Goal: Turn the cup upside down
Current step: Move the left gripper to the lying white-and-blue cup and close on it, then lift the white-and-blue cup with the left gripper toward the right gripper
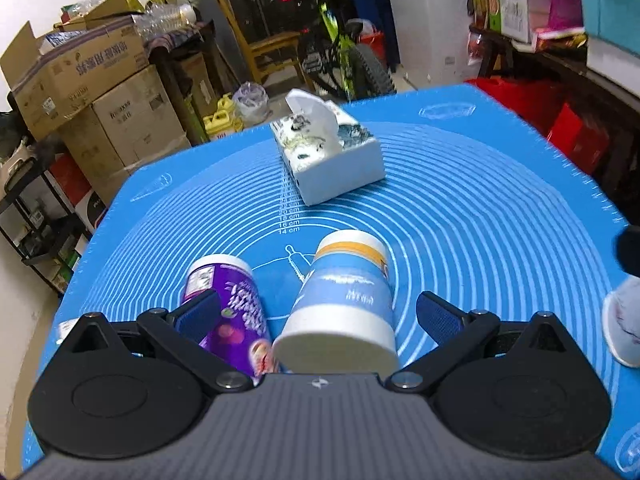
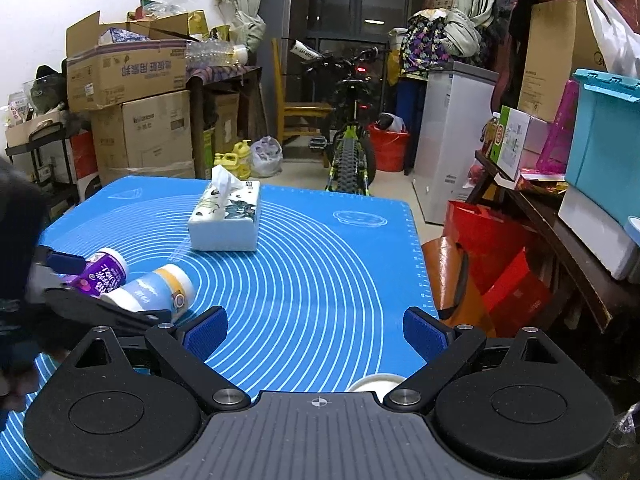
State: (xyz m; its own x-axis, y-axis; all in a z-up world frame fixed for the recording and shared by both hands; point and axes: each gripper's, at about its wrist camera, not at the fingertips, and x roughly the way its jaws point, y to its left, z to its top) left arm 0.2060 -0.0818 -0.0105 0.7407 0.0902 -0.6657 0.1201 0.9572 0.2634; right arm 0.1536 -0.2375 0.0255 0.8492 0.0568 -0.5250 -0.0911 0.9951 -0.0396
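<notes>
Two cups lie on their sides on the blue mat (image 1: 460,216). The blue-and-white cup (image 1: 344,300) lies between my left gripper's (image 1: 316,312) open fingers, untouched. The purple cup (image 1: 236,312) lies to its left, partly behind the left finger (image 1: 200,314). Both cups show in the right wrist view, the blue-and-white cup (image 2: 156,286) and the purple one (image 2: 102,274), with the left gripper over them. My right gripper (image 2: 316,334) is open and empty above the mat (image 2: 320,272). A white cup rim (image 2: 376,382) peeks out just under it.
A white tissue box (image 1: 332,156) stands on the far half of the mat, also in the right wrist view (image 2: 226,218). A white cup (image 1: 624,328) sits at the mat's right edge. Cardboard boxes (image 2: 128,108), a bicycle (image 2: 352,140) and shelves surround the table.
</notes>
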